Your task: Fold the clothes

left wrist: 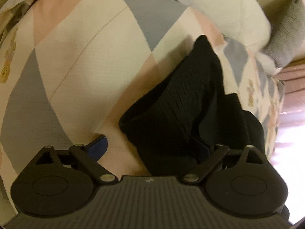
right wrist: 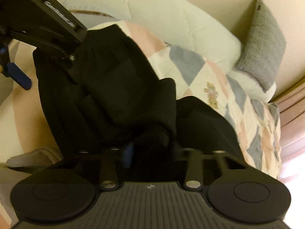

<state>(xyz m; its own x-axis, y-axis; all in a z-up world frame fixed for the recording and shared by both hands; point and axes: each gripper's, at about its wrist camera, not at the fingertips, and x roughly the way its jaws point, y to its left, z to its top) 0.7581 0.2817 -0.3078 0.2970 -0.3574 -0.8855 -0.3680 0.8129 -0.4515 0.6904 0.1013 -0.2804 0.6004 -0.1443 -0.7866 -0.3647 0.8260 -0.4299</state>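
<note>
My right gripper [right wrist: 150,148] has its fingers drawn close around a bunch of the black garment [right wrist: 114,87]; one blue pad [right wrist: 128,152] shows, the other is buried in cloth, so I judge it pinched rather than merely touching. My left gripper [left wrist: 152,148] stands wide apart, blue left pad [left wrist: 98,147] bare over the bed quilt [left wrist: 85,57], the garment spilling past its right side; whether it grips anything I cannot tell. The cloth's long axis runs away from me toward the cream pillow [right wrist: 152,15]. My right hand is nearer the bulk, so it would lead the fold.
</note>
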